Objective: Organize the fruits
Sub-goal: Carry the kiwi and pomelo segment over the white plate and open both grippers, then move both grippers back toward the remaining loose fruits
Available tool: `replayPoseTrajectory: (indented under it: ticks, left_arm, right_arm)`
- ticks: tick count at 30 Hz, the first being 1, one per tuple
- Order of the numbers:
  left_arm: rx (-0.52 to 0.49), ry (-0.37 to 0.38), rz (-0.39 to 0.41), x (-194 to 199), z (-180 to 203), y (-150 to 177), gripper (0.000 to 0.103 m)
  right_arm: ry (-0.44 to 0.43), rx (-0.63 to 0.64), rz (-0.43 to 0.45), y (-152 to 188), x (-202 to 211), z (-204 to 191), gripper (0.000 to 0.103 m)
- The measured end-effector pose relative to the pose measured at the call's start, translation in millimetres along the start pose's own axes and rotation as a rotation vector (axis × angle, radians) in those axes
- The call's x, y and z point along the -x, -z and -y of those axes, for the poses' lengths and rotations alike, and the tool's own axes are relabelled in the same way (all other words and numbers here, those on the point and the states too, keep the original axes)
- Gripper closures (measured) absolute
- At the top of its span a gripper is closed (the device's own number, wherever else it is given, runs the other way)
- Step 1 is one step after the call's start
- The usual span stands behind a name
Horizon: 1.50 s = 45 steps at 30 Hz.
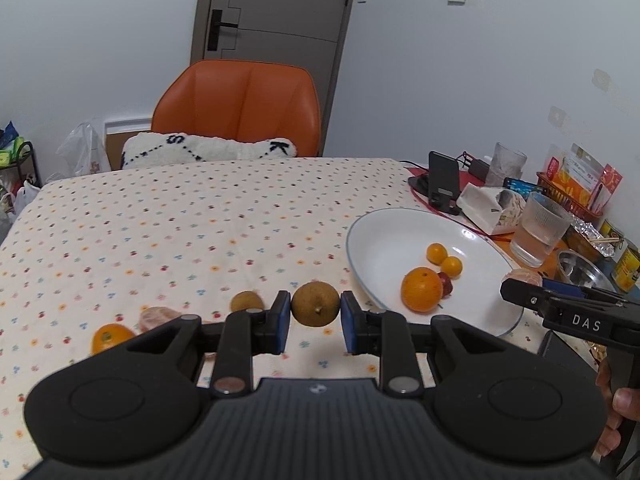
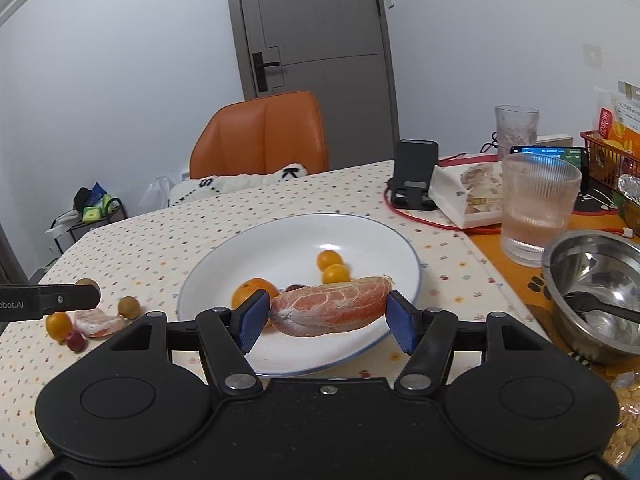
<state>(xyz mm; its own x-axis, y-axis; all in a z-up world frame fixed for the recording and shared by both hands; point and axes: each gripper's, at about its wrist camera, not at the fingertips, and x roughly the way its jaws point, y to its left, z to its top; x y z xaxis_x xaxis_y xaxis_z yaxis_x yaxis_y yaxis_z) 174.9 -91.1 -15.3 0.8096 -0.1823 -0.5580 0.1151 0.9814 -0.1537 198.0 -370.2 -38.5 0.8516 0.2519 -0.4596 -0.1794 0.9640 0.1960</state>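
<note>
While the left claw [image 1: 315, 309] clamps a longan [image 1: 315, 303] near the plate [image 2: 224, 264] rim, the right claw [image 2: 327, 315] grips a grapefruit segment [image 2: 331, 311] above that plate's near edge.

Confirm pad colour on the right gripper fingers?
Blue pads, black body; clearest in the right wrist view.

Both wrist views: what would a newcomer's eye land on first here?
Each pair of tongs grips a fruit. The right tongs hold a peeled pink citrus segment over the near side of the white plate. The left tongs clamp a round brown fruit above the dotted tablecloth, left of that plate. Behind the table stands an orange chair.
</note>
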Motion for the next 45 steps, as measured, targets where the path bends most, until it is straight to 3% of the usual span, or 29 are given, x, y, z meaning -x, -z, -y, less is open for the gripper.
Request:
replayPoseTrajectory:
  ticks: [10, 17, 32, 45]
  left_arm:
    - [-0.033, 0.034, -0.016, -21, 24, -4, 0.078]
    - [-0.057, 0.05, -0.028, -33, 40, -7, 0.078]
    - [-0.105, 0.09, -0.057, -55, 78, -12, 0.074]
    - [-0.103, 0.053, -0.064, -38, 63, -13, 0.072]
  right_arm:
    - [0.008, -0.008, -0.005, -1, -10, 12, 0.042]
    - [-0.008, 0.007, 0.015, 0, -10, 14, 0.034]
    - [-0.018, -0.039, -0.005, 8, -1, 30, 0.034]
    - [-0.049, -0.056, -0.003, 7, 3, 23, 0.034]
